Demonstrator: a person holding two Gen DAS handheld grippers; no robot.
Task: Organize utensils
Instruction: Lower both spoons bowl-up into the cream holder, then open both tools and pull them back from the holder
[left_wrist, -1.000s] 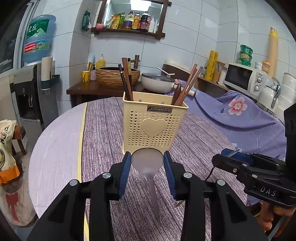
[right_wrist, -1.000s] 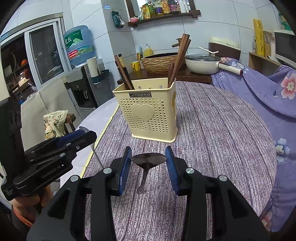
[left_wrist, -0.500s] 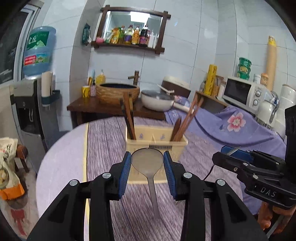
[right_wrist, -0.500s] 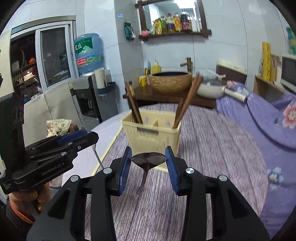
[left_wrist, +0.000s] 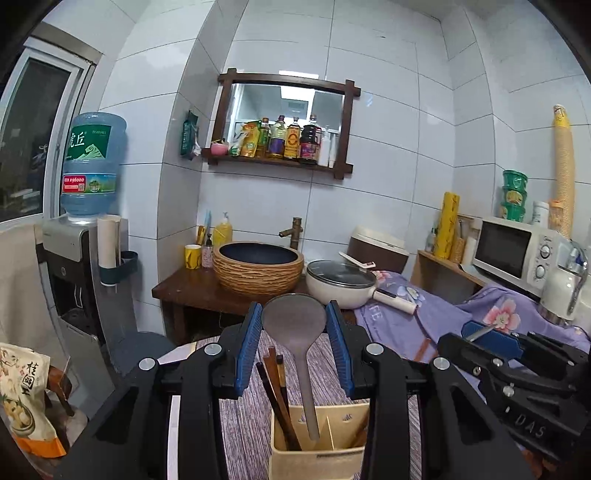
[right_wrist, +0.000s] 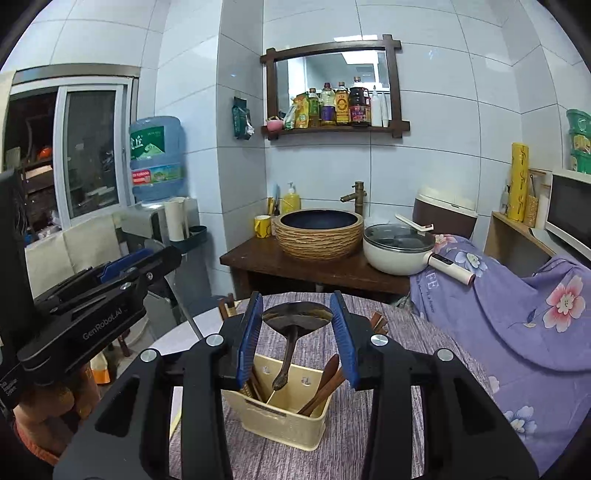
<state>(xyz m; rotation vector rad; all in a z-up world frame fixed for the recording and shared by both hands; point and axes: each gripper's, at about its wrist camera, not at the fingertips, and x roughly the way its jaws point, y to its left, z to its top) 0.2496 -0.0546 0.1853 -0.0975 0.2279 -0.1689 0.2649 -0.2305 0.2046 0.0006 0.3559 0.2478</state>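
My left gripper (left_wrist: 294, 323) is shut on the bowl of a pale grey spoon (left_wrist: 295, 321); its handle hangs down over the cream utensil caddy (left_wrist: 317, 458). Dark chopsticks (left_wrist: 275, 387) stand in the caddy's left compartment. My right gripper (right_wrist: 297, 314) is shut on the bowl of a dark wooden spoon (right_wrist: 295, 315), whose handle points down above the same caddy (right_wrist: 280, 417). Wooden spoons (right_wrist: 325, 384) lean in its right compartment. Each gripper shows in the other's view, the right gripper (left_wrist: 491, 341) at the right edge and the left gripper (right_wrist: 110, 284) at the left.
The caddy stands on a round table with a purple striped cloth (right_wrist: 406, 369). Behind it are a wooden counter (left_wrist: 192, 288) with a woven basin (left_wrist: 258, 269) and a white pan (left_wrist: 340, 282). A water dispenser (left_wrist: 85, 236) stands left, a microwave (left_wrist: 517, 251) right.
Both grippers have risen with their spoons held. The caddy has dropped from the middle of each view to the bottom, and the handles now hang above its open top.
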